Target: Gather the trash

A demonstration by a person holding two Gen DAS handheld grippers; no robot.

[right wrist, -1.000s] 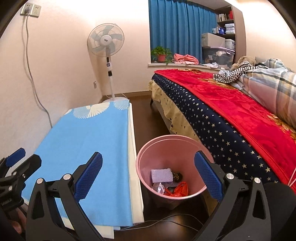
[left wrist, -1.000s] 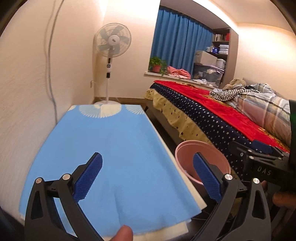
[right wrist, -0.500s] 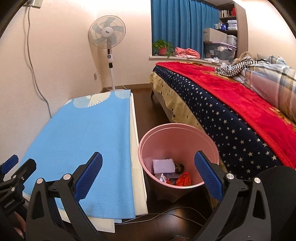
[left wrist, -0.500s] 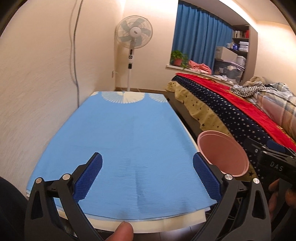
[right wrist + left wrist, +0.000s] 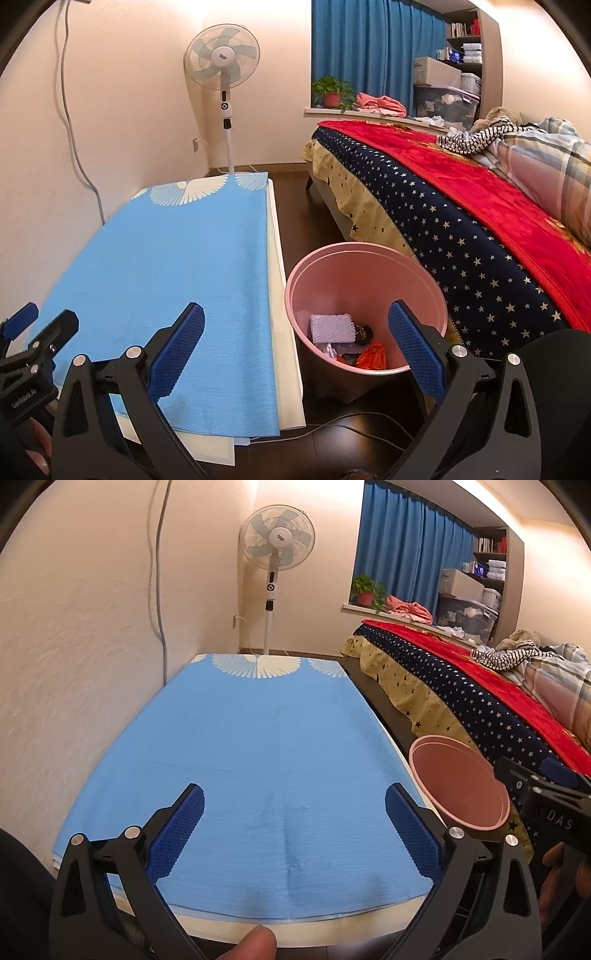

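Note:
A pink trash bin (image 5: 417, 280) stands on the dark floor between a blue-covered table and the bed; its rim also shows in the left wrist view (image 5: 458, 786). Inside it lie a pale purple pad (image 5: 330, 326), a red wrapper (image 5: 373, 360) and other small scraps. My right gripper (image 5: 295, 350) is open and empty, above the bin's near left rim. My left gripper (image 5: 293, 832) is open and empty, over the near end of the blue table cover (image 5: 258, 757). No trash shows on the cover.
A bed with a starred navy cover and red blanket (image 5: 461, 206) runs along the right. A standing fan (image 5: 223, 66) is at the far wall past the table. A cable (image 5: 332, 428) lies on the floor by the bin. The wall (image 5: 74, 627) borders the table's left side.
The left gripper has swung left, from over the table's right edge and bin to over the middle of the blue cover. The right gripper has barely shifted. Both stayed open.

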